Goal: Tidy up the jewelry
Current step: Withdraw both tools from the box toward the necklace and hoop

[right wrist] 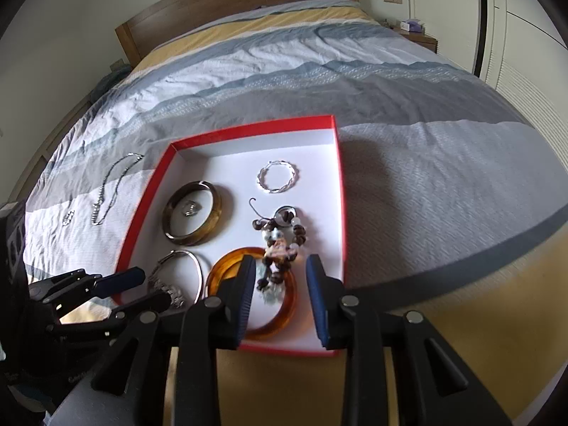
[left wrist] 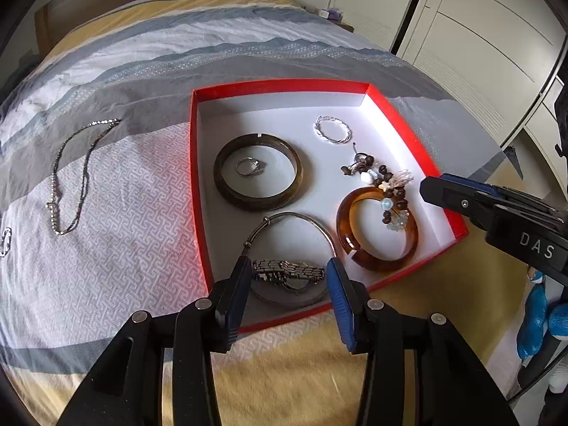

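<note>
Most pieces already lie in the red box, both claws spread and empty over it, while the chain necklace at nine o'clock waits on the bed.

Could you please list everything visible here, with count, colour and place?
box: one, red walls, white floor, on the bed
dark bangle: one, brown, in box, far left
ring: one, silver, inside dark bangle
twisted bracelet: one, silver, box far right
beaded bracelet: one, brown and pale beads, partly over amber bangle
amber bangle: one, box near right
thin bangle: one, silver, box near left
watch: one, silver, on thin bangle
chain necklace: one, silver, on bedspread left of box
bedspread: one, grey, white, yellow
left gripper: open, over watch
right gripper: open, over beaded bracelet
</note>
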`<action>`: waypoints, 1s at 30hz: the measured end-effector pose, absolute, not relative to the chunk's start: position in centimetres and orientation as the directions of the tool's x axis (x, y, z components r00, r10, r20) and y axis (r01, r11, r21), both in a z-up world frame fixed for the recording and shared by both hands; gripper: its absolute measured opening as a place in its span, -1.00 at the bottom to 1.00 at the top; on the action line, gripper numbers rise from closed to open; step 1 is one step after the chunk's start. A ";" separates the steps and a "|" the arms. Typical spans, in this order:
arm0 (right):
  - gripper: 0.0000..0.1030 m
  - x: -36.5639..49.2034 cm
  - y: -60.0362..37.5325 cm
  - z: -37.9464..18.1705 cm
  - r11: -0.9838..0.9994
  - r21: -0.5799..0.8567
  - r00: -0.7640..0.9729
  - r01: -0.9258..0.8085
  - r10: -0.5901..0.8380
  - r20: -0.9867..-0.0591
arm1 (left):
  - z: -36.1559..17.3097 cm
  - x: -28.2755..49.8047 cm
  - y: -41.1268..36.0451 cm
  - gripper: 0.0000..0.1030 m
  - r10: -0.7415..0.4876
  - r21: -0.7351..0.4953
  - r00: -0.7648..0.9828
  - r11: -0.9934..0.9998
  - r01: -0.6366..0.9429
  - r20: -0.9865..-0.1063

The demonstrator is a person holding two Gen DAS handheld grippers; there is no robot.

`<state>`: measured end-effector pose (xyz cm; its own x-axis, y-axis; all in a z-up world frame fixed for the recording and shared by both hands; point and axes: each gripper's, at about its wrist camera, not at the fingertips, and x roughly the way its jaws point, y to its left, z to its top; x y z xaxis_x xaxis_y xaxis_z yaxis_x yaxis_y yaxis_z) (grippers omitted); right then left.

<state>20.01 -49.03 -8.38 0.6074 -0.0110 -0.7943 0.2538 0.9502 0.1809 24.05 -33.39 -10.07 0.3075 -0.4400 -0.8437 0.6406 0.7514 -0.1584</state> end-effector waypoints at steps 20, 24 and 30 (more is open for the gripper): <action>-0.22 10.8 -41.5 2.0 0.959 0.202 0.715 0.197 0.001 -0.699 | 3.4 14.2 -25.2 0.30 -0.334 0.046 0.607 0.851 0.523 -0.721; -0.13 9.3 -39.2 3.6 0.966 0.196 0.732 0.167 0.011 -0.681 | 5.0 11.9 -22.8 0.35 -0.323 0.057 0.640 0.865 0.498 -0.697; -0.10 7.2 -36.0 5.3 0.973 0.187 0.748 0.136 0.023 -0.664 | 7.2 9.4 -19.2 0.39 -0.308 0.067 0.690 0.886 0.459 -0.655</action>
<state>7.16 -36.02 5.29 0.7478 0.0232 -0.6636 0.1361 0.9728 0.1873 9.39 -19.24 7.18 0.6899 -0.3083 -0.6550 0.4592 0.8858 0.0668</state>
